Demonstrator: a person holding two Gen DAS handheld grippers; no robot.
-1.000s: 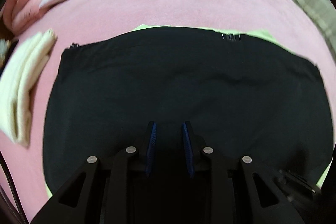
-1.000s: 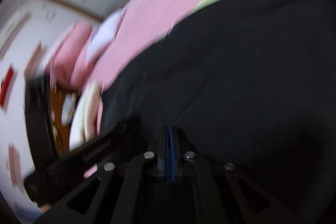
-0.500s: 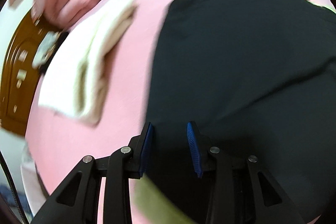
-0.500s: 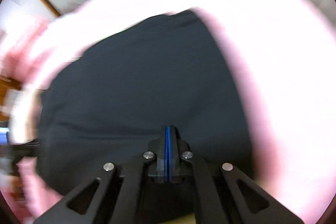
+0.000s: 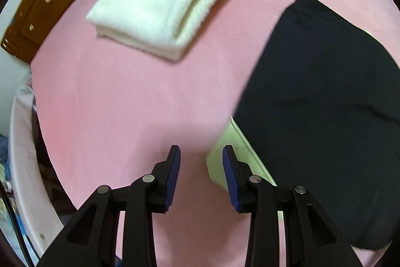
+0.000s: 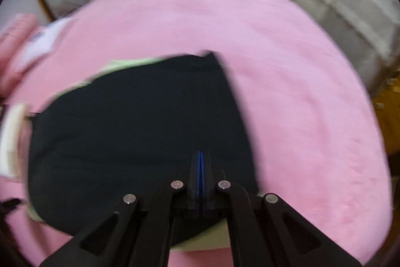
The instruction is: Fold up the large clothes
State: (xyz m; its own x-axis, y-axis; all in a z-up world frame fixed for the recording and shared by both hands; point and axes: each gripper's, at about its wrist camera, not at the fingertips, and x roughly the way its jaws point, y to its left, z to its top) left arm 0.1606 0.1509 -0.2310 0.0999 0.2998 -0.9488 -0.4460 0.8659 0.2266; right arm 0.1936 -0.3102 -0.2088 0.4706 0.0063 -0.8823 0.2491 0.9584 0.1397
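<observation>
A black garment with a pale green lining (image 5: 322, 96) lies folded flat on the pink bed (image 5: 120, 104). In the left wrist view its green corner (image 5: 220, 164) pokes out at the near left edge. My left gripper (image 5: 201, 177) is open and empty, its right finger beside that green corner. In the right wrist view the garment (image 6: 140, 131) fills the middle, with green edging at the far and near sides. My right gripper (image 6: 200, 179) is shut with nothing between the pads, hovering over the garment's near right part.
A folded cream towel (image 5: 172, 1) lies on the bed to the far left of the garment. A brown wooden headboard (image 5: 37, 11) with small items is beyond it. A white quilted bedspread (image 6: 332, 4) and pink pillows (image 6: 17, 41) border the bed.
My left gripper swung left off the black garment to its left corner, bringing the towel into view. My right gripper swung right toward the garment's right side and stayed shut.
</observation>
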